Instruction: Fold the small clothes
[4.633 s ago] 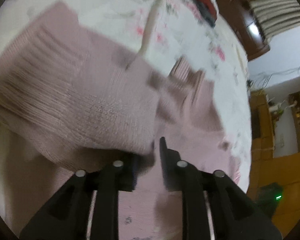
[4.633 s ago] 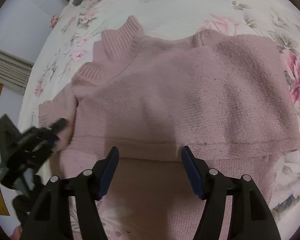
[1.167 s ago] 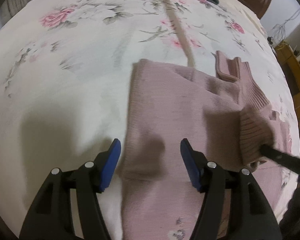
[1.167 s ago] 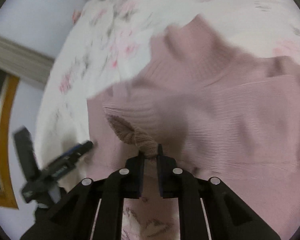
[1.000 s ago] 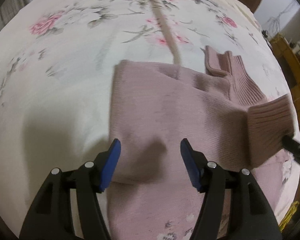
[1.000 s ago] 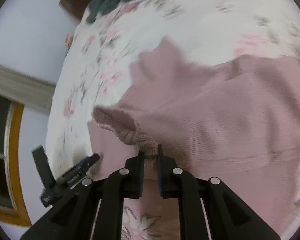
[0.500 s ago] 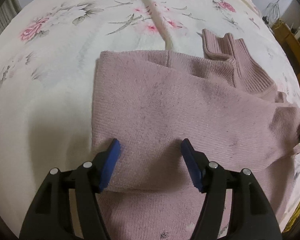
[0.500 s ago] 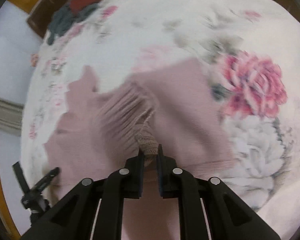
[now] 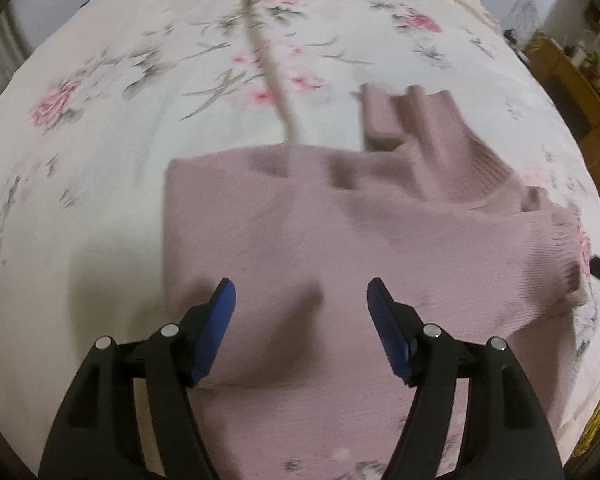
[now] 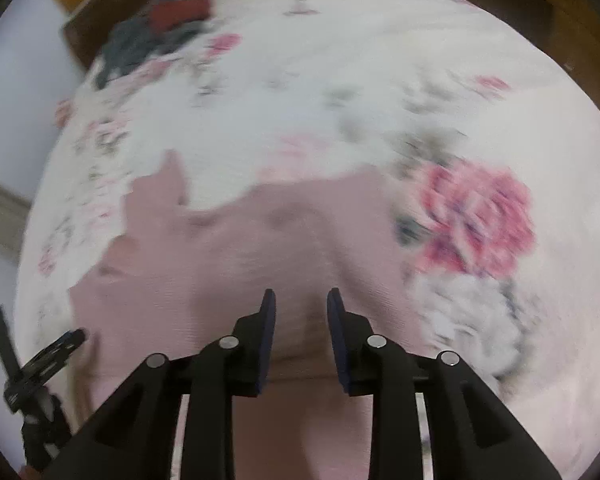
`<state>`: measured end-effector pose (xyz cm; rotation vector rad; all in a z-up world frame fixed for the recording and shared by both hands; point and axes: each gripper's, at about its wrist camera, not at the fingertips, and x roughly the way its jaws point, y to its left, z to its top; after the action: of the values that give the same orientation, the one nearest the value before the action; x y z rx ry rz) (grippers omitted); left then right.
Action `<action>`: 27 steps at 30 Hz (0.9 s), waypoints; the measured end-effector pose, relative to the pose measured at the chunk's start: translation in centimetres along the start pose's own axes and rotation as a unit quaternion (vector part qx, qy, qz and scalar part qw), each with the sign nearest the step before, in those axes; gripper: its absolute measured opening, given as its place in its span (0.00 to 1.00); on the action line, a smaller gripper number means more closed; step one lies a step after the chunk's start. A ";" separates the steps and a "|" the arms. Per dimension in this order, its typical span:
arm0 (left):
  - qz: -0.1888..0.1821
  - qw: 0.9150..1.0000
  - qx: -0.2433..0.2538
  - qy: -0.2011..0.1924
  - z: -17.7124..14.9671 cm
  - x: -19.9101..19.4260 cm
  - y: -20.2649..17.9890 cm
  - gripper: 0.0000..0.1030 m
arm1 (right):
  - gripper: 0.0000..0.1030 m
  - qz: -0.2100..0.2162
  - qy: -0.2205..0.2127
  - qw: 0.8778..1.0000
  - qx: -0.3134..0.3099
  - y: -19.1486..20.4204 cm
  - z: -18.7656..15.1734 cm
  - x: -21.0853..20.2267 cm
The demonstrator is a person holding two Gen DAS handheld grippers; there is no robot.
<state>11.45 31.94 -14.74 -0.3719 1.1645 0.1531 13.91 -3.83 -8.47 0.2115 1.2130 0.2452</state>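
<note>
A dusty-pink knit sweater (image 9: 300, 236) lies on the floral bedspread (image 9: 100, 80), both sleeves folded across its body and its ribbed collar (image 9: 428, 128) pointing away. My left gripper (image 9: 300, 308) hovers open over the sweater's near fold, nothing between its blue pads (image 9: 216, 328). A ribbed cuff (image 9: 560, 252) rests at the sweater's right edge. In the right wrist view the same sweater (image 10: 240, 256) sits under my right gripper (image 10: 300, 312), whose jaws stand a little apart and hold nothing. The left gripper (image 10: 40, 364) shows at the lower left there.
A heap of dark grey and red clothes (image 10: 156, 28) lies at the far end of the bed by the wooden headboard (image 10: 80, 28). Wooden furniture (image 9: 572, 80) stands to the right of the bed. A large pink rose print (image 10: 480, 216) lies beside the sweater.
The right gripper carried the cuff across the sweater, then opened and let it go; the sleeve now lies flat over the body. The left gripper stayed open above the near fold.
</note>
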 end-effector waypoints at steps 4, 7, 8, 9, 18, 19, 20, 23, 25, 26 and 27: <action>0.003 1.000 0.002 0.007 0.2 1.0 -0.3 0.66 | 0.27 0.020 0.021 0.999 -0.036 2.4 0.2 1.8; 0.011 1.000 0.001 0.019 0.0 2.0 -0.1 0.66 | 0.28 0.022 0.045 0.998 -0.036 2.5 0.0 3.7; 0.013 1.000 -0.001 0.026 -0.1 2.6 0.2 0.66 | 0.28 0.023 0.057 0.998 -0.027 2.1 -0.1 4.5; 0.014 0.999 -0.003 0.031 -0.3 2.9 0.4 0.66 | 0.28 0.024 0.066 0.997 -0.020 1.7 -0.4 5.1; 0.017 0.999 -0.003 0.041 -0.6 3.9 1.2 0.69 | 0.26 0.021 0.099 0.995 -0.012 0.4 -0.8 6.9; 0.009 0.999 -0.008 0.042 -0.2 3.4 1.3 0.69 | 0.27 0.016 0.103 0.994 -0.018 0.9 -0.4 6.5; 0.001 0.999 -0.012 0.039 0.1 2.9 1.3 0.69 | 0.31 0.017 0.102 0.994 -0.024 1.4 -0.1 6.3; -0.020 1.000 -0.019 0.014 2.1 1.1 1.6 0.70 | 0.44 0.035 0.085 0.994 -0.052 3.3 1.8 5.3; -0.029 0.999 -0.018 0.006 4.1 0.8 1.6 0.72 | 0.46 0.056 0.079 0.993 -0.063 4.5 3.6 5.4; -0.037 0.999 -0.018 0.007 5.7 1.0 1.4 0.72 | 0.47 0.068 0.081 0.992 -0.066 5.5 5.0 5.8; -0.046 0.999 -0.020 0.010 7.1 1.3 1.4 0.72 | 0.48 0.084 0.083 0.991 -0.069 6.3 6.1 6.3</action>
<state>17.66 35.66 -13.81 -0.4623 1.1632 0.0919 21.23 3.86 -10.25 0.1741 1.3387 0.5000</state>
